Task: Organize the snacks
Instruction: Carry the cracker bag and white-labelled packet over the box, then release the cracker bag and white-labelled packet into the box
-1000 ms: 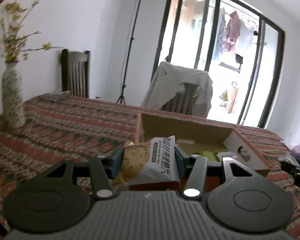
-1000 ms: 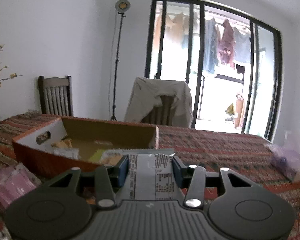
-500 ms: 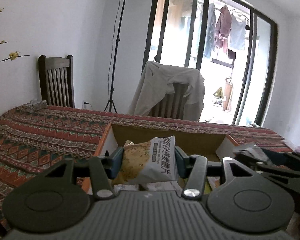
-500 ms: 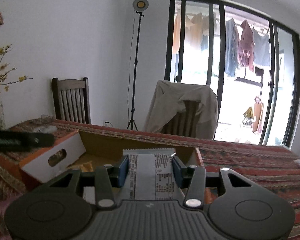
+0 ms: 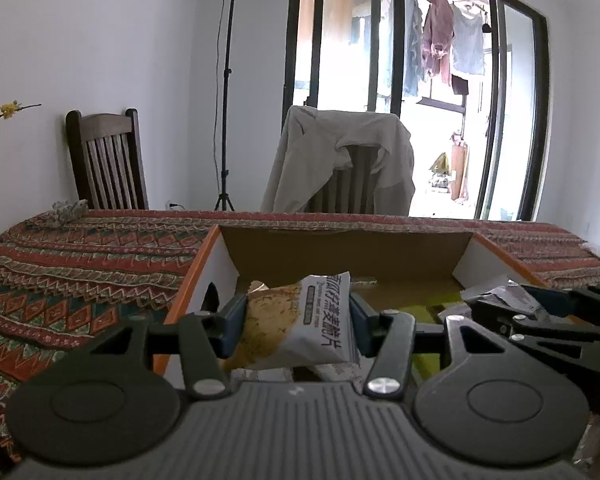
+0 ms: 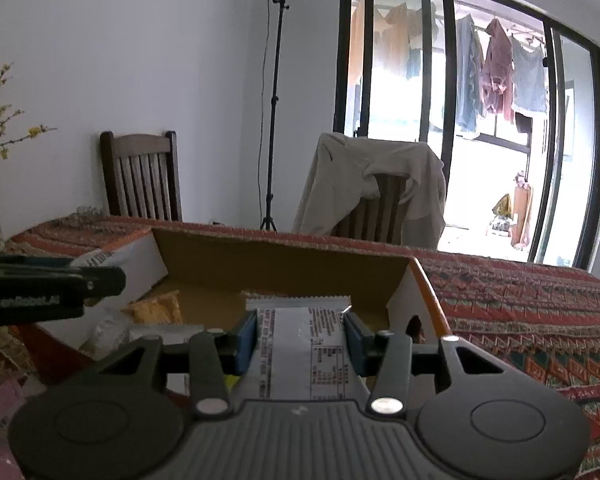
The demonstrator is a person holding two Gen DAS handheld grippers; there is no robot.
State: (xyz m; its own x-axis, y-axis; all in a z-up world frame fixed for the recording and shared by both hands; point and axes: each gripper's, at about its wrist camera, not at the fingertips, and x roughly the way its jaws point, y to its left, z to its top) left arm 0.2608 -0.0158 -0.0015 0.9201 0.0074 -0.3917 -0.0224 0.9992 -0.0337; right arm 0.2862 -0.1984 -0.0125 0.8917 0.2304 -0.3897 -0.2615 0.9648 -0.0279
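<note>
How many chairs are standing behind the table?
2. A bare wooden chair stands on the left by the wall, and a chair draped with a beige jacket stands at the middle, before the window. Others may be out of view.

Large dark Chinese characters run down the grey-white side of the snack packet [image 5: 300, 326] clamped in the left hand-held gripper [image 5: 298, 320]; beside them a small dark label carries finer print too small to read. The silver packet [image 6: 306, 344] held in the right hand-held gripper [image 6: 302, 338] shows columns of small printed text, with red lines on its left part and black on its right, all illegible. On the left hand-held gripper's black body, seen from the right wrist, pale lettering reads "GenRobot.AI".
</note>
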